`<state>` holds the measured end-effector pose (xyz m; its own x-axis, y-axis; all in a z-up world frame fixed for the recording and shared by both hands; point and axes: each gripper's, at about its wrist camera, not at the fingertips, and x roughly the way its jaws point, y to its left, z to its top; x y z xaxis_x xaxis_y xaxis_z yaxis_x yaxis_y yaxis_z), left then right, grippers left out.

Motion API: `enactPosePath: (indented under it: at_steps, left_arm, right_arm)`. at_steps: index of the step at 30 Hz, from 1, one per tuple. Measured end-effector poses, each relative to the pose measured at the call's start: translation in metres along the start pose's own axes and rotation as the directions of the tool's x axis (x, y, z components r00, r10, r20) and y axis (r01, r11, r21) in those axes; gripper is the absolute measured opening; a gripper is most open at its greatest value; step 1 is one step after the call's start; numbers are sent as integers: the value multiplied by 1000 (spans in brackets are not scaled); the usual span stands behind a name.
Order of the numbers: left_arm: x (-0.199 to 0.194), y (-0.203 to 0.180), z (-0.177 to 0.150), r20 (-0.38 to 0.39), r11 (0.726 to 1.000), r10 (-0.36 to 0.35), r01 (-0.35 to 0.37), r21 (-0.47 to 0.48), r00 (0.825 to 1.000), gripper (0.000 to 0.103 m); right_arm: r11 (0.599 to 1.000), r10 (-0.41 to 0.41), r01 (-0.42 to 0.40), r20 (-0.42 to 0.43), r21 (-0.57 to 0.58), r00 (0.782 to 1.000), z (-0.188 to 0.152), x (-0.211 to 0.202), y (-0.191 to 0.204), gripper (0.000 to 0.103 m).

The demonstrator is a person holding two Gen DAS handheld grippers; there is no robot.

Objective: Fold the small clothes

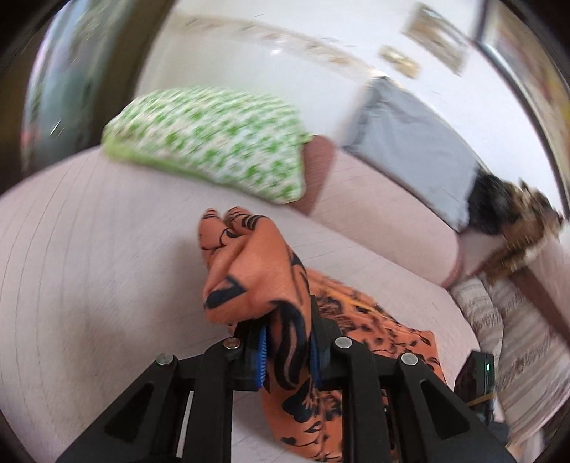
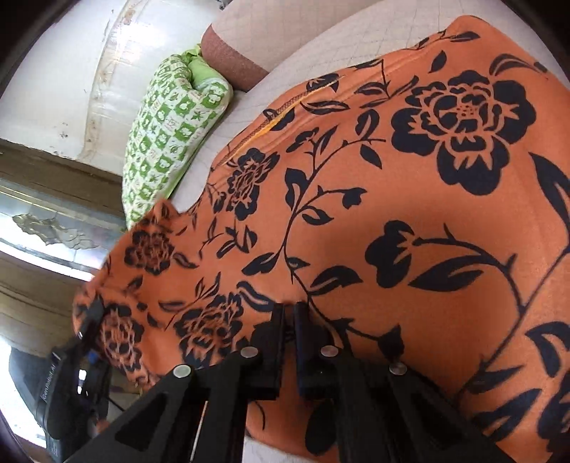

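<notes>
Right wrist view: orange floral garment (image 2: 392, 199) spread on the bed (image 2: 285, 32), long axis running up-right from right hand-held gripper (image 2: 289, 310), clenched at near hem. Left hand-held gripper (image 1: 286, 350) grasping bunched corner, raised, to the left.

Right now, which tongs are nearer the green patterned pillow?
Left. The left tongs, gripping the orange cloth, sit just before the green patterned pillow; the right tongs are farther along the cloth.
</notes>
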<state>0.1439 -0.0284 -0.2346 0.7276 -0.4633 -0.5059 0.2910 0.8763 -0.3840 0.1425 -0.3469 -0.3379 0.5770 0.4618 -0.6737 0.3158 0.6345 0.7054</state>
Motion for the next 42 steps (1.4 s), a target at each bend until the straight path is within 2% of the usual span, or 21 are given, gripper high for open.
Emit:
enactPosePath:
  at_steps: [3,6,9,12,13,15,16,17,20,21,22,23,24,26,28,30,33,36,37,40,42]
  left_arm:
    - [3,-35,-5,9,992,-72,71,101,997,18]
    - [12,-73,-18,-10,970,-132,131,204,991,18]
    - [30,-114,-42,-80,937,-186,201,285,979,18]
    - [48,-154,-77,-194,877,-215,277,393,957,18]
    - [56,-165,-91,-253,853,-215,307,422,943,18]
    - [65,-173,-104,-343,829,-218,359,429,914,18]
    - [67,-175,-107,-393,817,-215,385,429,894,19]
    - [64,-174,-106,-408,812,-222,400,426,886,24]
    - [39,-157,-79,-402,774,-381,525,354,833,43]
    - [28,-150,-69,-395,750,-436,569,337,809,49]
    - [15,-142,-59,-374,725,-478,597,343,795,63]
    - [4,-133,-52,-342,712,-498,601,364,797,73]
    - [-5,-124,-46,-300,712,-497,580,396,814,75]
    - [-6,-105,-36,-252,748,-441,508,427,861,76]
    - [9,-85,-30,-262,809,-370,448,381,891,76]
    - [30,-69,-27,-298,870,-293,383,312,908,76]
    - [56,-51,-31,-360,926,-187,287,247,914,76]
    - [71,-50,-40,-411,941,-133,245,233,902,76]
    - [74,-51,-43,-421,942,-125,240,233,898,76]
    - [70,-65,-49,-414,931,-127,253,264,901,76]
    - [65,-76,-51,-407,922,-143,271,277,902,76]
  right_arm:
    - [999,30,-29,-15,34,999,6,-22,-8,10]
    - [997,43,-49,98,61,994,21,-63,-25,12]
    - [992,63,-82,180,100,982,33,-97,-47,12]
    - [985,82,-119,262,129,962,45,-125,-65,12]
    - [980,85,-131,284,148,955,51,-132,-70,19]
    - [970,98,-159,301,185,949,55,-140,-82,63]
    - [961,109,-180,310,210,945,55,-143,-89,96]
    - [950,129,-211,325,230,937,54,-145,-94,97]
    - [929,224,-293,287,225,931,54,-140,-93,97]
    - [931,222,-287,274,226,936,54,-136,-90,97]
    - [939,202,-264,267,221,942,54,-134,-88,97]
    - [946,185,-243,258,213,948,53,-129,-83,97]
    - [952,174,-225,242,205,955,53,-124,-79,97]
    - [966,123,-163,197,201,973,53,-111,-73,96]
    - [978,68,-105,197,182,978,53,-105,-67,96]
    - [982,67,-99,194,162,979,56,-98,-63,95]
    - [986,66,-89,158,141,985,50,-85,-50,89]
    - [998,-8,-1,133,68,991,46,-75,-30,48]
    - [998,-39,33,130,45,991,45,-70,-26,28]
    - [997,-79,78,183,11,980,38,-74,-16,25]
    - [996,-75,87,265,-34,961,34,-91,-4,23]
